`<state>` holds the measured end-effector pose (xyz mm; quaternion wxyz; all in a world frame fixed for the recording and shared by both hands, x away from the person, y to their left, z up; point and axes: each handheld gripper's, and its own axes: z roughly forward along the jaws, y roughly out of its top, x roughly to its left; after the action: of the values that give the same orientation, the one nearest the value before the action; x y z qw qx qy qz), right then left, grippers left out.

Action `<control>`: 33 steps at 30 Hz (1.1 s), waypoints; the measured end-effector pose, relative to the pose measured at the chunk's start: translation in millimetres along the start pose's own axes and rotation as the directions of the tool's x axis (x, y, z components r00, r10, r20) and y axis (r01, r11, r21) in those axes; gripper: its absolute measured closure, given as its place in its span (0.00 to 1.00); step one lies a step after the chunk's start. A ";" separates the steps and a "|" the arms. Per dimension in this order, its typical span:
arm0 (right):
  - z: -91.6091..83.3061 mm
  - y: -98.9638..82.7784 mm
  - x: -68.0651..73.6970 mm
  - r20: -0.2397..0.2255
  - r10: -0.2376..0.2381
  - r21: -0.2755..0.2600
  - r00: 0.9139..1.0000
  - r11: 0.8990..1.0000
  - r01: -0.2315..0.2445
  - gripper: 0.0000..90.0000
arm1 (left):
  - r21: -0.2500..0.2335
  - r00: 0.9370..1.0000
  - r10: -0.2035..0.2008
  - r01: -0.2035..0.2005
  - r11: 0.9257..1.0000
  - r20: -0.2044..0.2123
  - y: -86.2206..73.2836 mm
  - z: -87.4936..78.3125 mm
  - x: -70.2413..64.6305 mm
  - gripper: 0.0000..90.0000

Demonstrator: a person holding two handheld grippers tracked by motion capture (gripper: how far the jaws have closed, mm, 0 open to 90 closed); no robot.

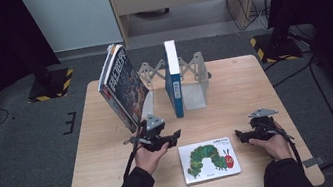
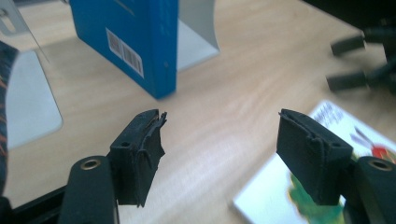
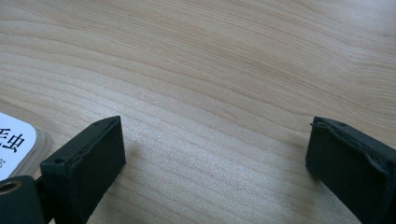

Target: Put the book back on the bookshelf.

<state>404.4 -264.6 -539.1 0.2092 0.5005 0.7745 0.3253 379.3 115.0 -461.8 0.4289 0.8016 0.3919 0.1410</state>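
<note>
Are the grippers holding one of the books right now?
No. The left gripper and the right gripper are both open with only bare table between their jaws. The caterpillar book lies flat, untouched.

White caterpillar picture book (image 1: 209, 160) flat on table, cover up, near front edge, untouched.

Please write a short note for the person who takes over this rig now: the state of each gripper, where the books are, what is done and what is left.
Left hand-held gripper: open, holds nothing, near the leaning dark book.
Right hand-held gripper: open, holds nothing, low over the table to the right of the caterpillar book.
Done: the dark book leans at the left of the metal bookend rack; the blue book stands upright in it.
Left: the caterpillar book lies flat at the front, probably next to be stood up.
</note>
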 end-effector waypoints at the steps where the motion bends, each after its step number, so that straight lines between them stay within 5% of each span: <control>1: -0.1 -0.1 0.2 0.003 0.001 0.000 1.000 1.000 -0.001 0.05 | 0.013 1.000 0.000 -0.001 1.000 0.009 -4.1 -1.2 -2.3 0.32; 7: 0.3 -0.2 0.1 0.015 0.020 0.009 1.000 1.000 -0.020 0.02 | 0.095 0.999 0.030 -0.033 0.995 0.036 -30.7 -1.3 -12.4 0.30; 14: 0.0 -0.6 1.9 0.037 0.031 0.011 0.999 0.999 -0.032 0.01 | 0.173 0.998 0.006 -0.018 0.985 0.070 -56.4 18.7 -16.2 0.29; 23: -2.6 -2.8 4.9 0.038 0.036 0.007 0.999 0.999 -0.036 0.04 | 0.135 0.996 0.001 -0.013 0.991 0.086 -64.1 23.5 -15.6 0.21; 26: -5.2 -4.5 7.7 0.036 0.034 -0.005 0.999 0.999 -0.034 0.09 | 0.122 0.993 -0.045 0.032 0.992 0.106 -68.4 24.3 -11.5 0.20; 33: -20.4 0.3 18.6 0.027 -0.015 -0.001 1.000 1.000 0.015 0.28 | 0.072 0.992 -0.032 0.023 0.997 0.123 -74.1 26.0 -8.7 0.16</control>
<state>383.6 -253.6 -524.6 0.2221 0.4991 0.7751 0.3173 350.7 117.5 -535.4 0.4260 0.8179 0.3802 0.0710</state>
